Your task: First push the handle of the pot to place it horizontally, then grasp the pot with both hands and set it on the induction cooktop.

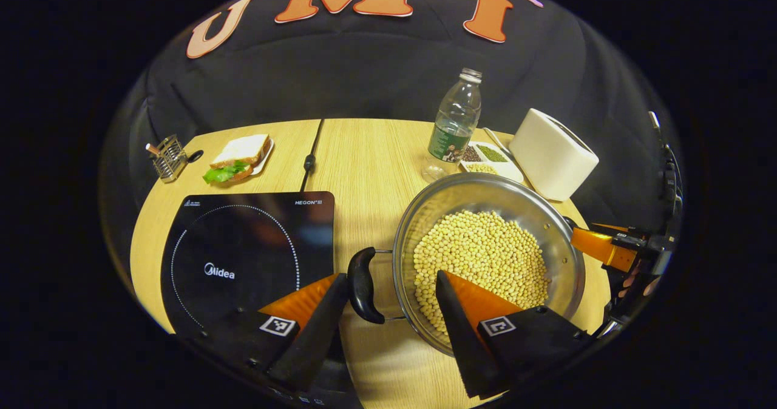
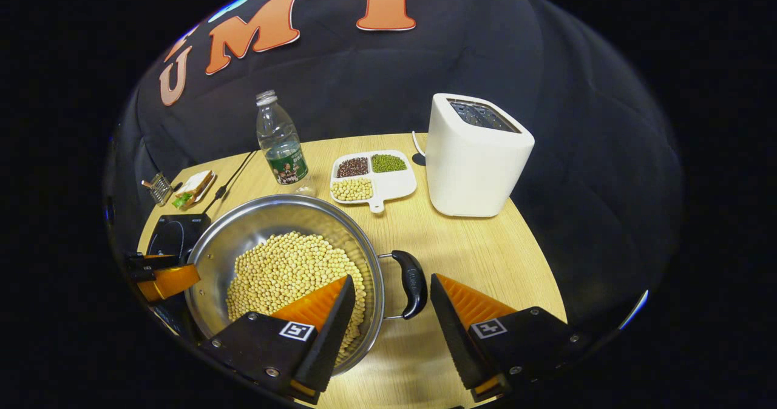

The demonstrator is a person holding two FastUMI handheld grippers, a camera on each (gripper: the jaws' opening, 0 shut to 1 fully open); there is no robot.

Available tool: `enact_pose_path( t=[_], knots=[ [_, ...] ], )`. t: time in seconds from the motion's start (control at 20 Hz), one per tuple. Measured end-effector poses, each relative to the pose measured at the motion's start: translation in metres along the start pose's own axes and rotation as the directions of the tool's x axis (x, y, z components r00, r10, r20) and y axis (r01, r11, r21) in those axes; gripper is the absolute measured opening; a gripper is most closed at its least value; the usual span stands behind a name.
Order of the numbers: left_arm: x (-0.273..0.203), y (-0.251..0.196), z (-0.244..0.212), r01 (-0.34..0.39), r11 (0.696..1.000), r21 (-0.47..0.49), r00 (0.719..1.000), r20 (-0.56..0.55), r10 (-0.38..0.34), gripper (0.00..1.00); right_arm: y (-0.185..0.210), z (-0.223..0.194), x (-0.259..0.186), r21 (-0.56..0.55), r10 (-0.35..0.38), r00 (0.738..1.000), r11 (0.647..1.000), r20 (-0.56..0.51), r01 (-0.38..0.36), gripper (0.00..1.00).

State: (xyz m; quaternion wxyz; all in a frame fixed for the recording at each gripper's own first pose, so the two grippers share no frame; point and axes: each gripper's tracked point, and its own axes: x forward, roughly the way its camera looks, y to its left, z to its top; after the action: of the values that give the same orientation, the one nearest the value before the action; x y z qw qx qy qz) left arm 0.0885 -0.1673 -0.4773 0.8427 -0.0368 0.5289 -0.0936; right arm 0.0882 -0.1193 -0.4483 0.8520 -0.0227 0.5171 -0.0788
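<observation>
Your left gripper (image 1: 391,312) is spread wide, its two fingers straddling the black curved handle (image 1: 363,285) on the near side of the round stainless-steel pot (image 1: 561,257) filled with pale yellow soybeans (image 1: 479,251). One finger sits outside the handle and the other reaches over the rim above the beans; neither presses on anything. Just to that gripper's left lies the flat black induction cooktop (image 1: 243,245), with the pot resting on the light wooden table (image 1: 364,166) beside it, not on it.

Your right gripper (image 2: 388,312) is likewise spread, straddling the pot's other black handle (image 2: 411,283), which lies level; one finger hangs over the beans, the other outside the handle, apart from it.

Ahead of the right gripper stand a white toaster (image 2: 476,160), a white divided dish of beans (image 2: 370,175) and a clear plastic bottle (image 2: 280,142); a sandwich on a plate (image 1: 240,157) lies beyond the cooktop.
</observation>
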Motion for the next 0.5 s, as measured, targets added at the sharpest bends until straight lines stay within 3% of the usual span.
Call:
enact_pose_path(
  t=[0.2,0.3,0.5],
  knots=[
    [0.023,0.001,-0.003,0.013,0.999,-0.032,1.0,0.003,-0.013,0.94,-0.006,-0.003,0.009,-0.033,-0.03,1.0,0.999,-0.009,0.03,0.79],
    [0.033,-0.004,0.0,0.055,0.997,-0.062,0.998,0.023,-0.053,0.94,-0.006,-0.006,0.013,-0.031,-0.041,0.999,0.999,-0.017,0.041,0.79],
    [0.056,-0.012,-0.003,0.082,0.996,-0.023,0.997,0.017,-0.081,0.91,-0.019,-0.016,0.022,-0.031,-0.064,0.997,0.998,-0.052,0.063,0.8]
  ],
)
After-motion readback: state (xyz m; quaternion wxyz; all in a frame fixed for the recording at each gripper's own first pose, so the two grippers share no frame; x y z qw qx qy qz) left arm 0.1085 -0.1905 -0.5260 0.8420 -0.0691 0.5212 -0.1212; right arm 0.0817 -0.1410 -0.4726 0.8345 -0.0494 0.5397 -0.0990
